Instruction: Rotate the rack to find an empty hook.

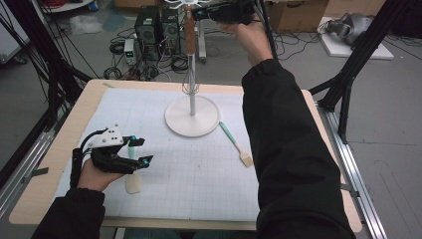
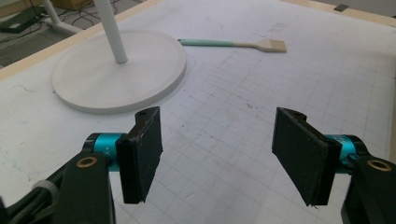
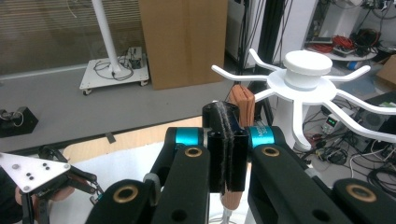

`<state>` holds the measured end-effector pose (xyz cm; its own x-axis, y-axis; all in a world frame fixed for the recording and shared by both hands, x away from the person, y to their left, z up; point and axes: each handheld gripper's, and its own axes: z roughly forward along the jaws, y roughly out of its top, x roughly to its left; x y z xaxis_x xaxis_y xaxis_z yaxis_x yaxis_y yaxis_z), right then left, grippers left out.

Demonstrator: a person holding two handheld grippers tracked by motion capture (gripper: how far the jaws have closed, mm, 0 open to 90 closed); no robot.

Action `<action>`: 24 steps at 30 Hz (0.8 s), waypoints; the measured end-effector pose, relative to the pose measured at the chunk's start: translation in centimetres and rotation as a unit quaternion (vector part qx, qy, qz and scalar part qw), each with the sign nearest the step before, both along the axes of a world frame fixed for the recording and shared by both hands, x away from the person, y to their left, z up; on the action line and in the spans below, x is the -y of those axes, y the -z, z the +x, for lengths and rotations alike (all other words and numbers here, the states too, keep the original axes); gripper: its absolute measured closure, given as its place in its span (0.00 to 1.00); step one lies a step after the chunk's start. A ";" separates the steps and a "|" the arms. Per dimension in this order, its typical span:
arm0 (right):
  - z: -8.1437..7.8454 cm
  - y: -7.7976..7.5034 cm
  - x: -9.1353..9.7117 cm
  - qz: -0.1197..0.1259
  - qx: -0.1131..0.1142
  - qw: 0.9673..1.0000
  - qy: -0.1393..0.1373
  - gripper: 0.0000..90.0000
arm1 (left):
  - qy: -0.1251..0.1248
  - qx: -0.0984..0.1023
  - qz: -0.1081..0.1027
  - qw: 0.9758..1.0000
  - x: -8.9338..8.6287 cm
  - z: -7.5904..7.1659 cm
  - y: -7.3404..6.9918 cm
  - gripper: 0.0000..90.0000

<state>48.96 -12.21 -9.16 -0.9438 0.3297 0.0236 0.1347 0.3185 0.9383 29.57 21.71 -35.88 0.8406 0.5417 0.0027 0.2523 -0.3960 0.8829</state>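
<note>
Two grippers are at work here. High up at the far side, the right gripper [image 1: 199, 13] has its jaws squeezed tight. A whisk [image 1: 190, 55] with a brown wooden handle hangs by the top of the white rack [image 1: 192, 117]. In the right gripper view the brown handle [image 3: 242, 103] sits just behind the shut jaws, so I cannot tell if they pinch it or only touch it.

The whisk looks light. Its handle is stiff and a bit smooth, so I think it could slip. The wire loops at the bottom look thin and bendy, so the handle is the best place to hold it.

Near the left side of the table [image 1: 59, 149], the left gripper [image 1: 139, 150] rests with its jaws apart and nothing in them. A green spatula [image 1: 132, 175] lies just beside it. Another spatula [image 1: 236, 144] lies to the right of the rack base.
</note>
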 end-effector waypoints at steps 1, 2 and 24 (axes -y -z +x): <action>0.0 0.0 -0.1 -0.003 0.001 1.000 0.002 1.00 | 0.000 0.000 0.000 1.000 0.0 0.0 0.0 0.37; 0.0 0.0 -0.2 -0.005 0.001 1.000 0.002 1.00 | 0.000 0.000 0.000 1.000 0.0 0.0 0.0 0.37; -0.8 0.2 -1.7 -0.024 0.007 1.000 -0.003 1.00 | 0.003 0.001 0.001 1.000 0.1 0.0 0.0 0.37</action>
<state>48.19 -10.53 -9.36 -0.9462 0.3235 -0.0062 0.1185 0.3643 0.9237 29.55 21.65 -35.84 0.8435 0.5372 0.0055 0.2489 -0.3998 0.8822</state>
